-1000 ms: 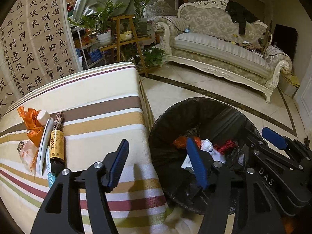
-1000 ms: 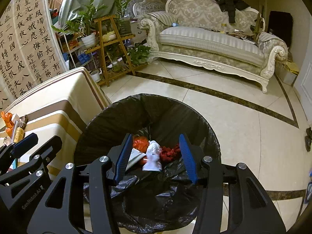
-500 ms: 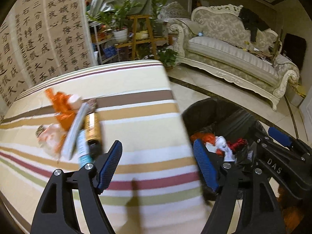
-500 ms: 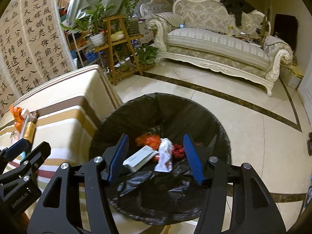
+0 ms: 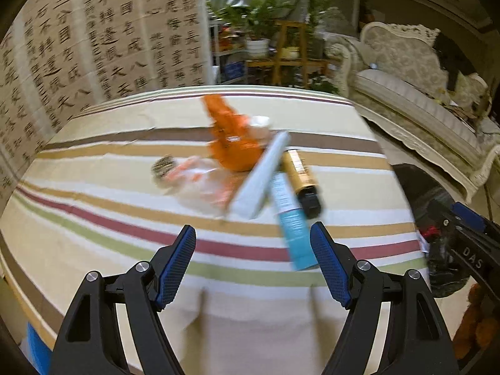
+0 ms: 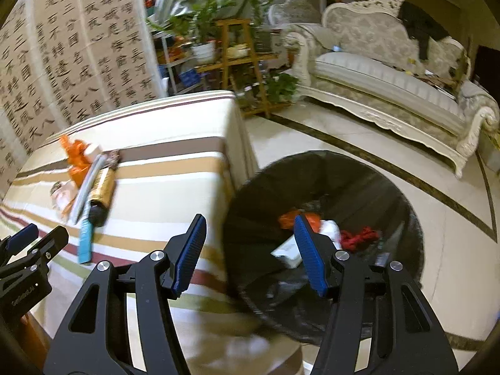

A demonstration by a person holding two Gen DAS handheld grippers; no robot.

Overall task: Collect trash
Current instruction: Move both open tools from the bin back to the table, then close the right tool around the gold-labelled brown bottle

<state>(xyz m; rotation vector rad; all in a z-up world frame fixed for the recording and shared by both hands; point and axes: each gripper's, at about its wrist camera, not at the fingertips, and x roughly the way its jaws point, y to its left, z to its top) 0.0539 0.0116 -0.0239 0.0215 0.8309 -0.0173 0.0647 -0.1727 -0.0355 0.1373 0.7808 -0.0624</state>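
Observation:
Trash lies in a pile on the striped tablecloth [image 5: 93, 231]: an orange plastic bag [image 5: 232, 143], a clear wrapper [image 5: 193, 181], a pale flat box [image 5: 261, 176], a blue tube [image 5: 292, 222] and a gold bottle with a black cap [image 5: 304, 181]. My left gripper [image 5: 253, 261] is open and empty, just short of the blue tube. My right gripper [image 6: 250, 251] is open and empty above the gap between the table and the black-lined bin [image 6: 390, 187]. The bin holds orange, white and red scraps [image 6: 331, 231]. The pile also shows in the right wrist view [image 6: 90, 187].
A cream sofa [image 6: 390, 87] stands across the tiled floor [image 6: 453, 218]. A wooden plant stand [image 6: 243, 59] is behind the table. A calligraphy screen [image 5: 78, 47] lines the left side. The bin edge and my right gripper show at the right of the left wrist view [image 5: 462, 234].
My left gripper has swung left from over the bin to face the trash pile on the table. My right gripper has shifted left, so the table fills more of its view.

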